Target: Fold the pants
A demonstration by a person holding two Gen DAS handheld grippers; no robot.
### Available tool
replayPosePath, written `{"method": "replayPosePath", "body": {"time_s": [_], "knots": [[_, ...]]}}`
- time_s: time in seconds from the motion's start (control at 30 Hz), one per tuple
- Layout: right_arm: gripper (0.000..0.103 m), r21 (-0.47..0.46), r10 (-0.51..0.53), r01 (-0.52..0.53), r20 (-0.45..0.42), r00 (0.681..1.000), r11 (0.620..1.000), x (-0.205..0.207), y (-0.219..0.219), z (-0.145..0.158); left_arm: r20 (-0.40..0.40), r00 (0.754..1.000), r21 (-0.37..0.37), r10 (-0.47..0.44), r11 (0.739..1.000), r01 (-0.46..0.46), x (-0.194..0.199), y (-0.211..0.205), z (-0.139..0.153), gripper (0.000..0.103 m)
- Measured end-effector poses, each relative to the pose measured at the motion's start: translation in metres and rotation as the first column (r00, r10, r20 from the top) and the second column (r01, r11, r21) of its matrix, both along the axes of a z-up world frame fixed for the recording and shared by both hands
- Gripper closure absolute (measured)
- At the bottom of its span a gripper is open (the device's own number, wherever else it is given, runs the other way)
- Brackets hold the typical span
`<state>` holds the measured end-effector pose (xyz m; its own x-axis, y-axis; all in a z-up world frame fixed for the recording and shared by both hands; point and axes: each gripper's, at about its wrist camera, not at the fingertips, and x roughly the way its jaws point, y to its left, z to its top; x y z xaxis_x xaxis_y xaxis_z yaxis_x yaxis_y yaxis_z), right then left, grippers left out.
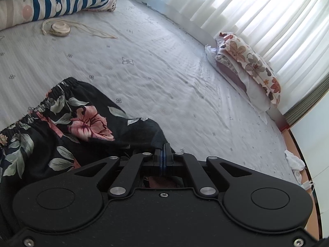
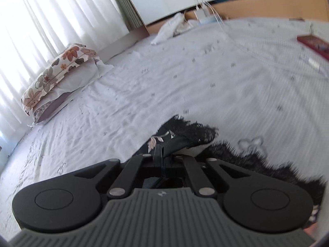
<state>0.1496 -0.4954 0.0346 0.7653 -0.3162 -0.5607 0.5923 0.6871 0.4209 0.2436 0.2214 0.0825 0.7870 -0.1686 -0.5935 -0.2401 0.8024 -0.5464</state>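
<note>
Black pants with a pink and grey flower print (image 1: 67, 127) lie on the white bedspread (image 1: 164, 78), elastic waistband at the upper left. My left gripper (image 1: 164, 154) is shut on the pants' dark fabric at their right edge. In the right wrist view the pants (image 2: 185, 135) show as a dark bunched edge, blurred by motion. My right gripper (image 2: 161, 154) is shut on that fabric, which rises just past the fingertips.
A floral pillow (image 1: 253, 68) lies by the curtained window, also in the right wrist view (image 2: 55, 76). Striped bedding (image 1: 61, 2) and a round corded object (image 1: 60, 28) lie at the far left. White cloth (image 2: 172, 28) and a red item (image 2: 312, 43) lie near the bed's far edge.
</note>
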Motion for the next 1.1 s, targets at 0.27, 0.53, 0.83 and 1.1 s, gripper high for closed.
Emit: {"method": "replayPosePath", "body": {"time_s": [0.27, 0.53, 0.83, 1.1], "knots": [[0.101, -0.044, -0.001, 0.001, -0.006, 1.000, 0.999, -0.050, -0.006, 0.023, 0.056, 0.998, 0.038, -0.029, 0.999, 0.027, -0.056, -0.005, 0.028, 0.102], [0.101, -0.039, 0.034, -0.035, -0.045, 0.998, 0.999, -0.104, -0.005, 0.018, 0.059, 0.998, 0.099, -0.027, 0.995, 0.021, -0.126, -0.004, 0.030, 0.102], [0.101, -0.028, 0.132, -0.138, -0.154, 0.979, 0.990, -0.126, -0.007, -0.003, -0.047, 0.999, 0.171, 0.022, 0.985, -0.014, -0.173, -0.007, -0.013, 0.102], [0.101, -0.036, 0.168, -0.180, -0.225, 0.960, 0.983, -0.134, -0.010, -0.013, -0.119, 0.991, 0.156, 0.059, 0.987, -0.040, -0.192, -0.002, -0.046, 0.102]]}}
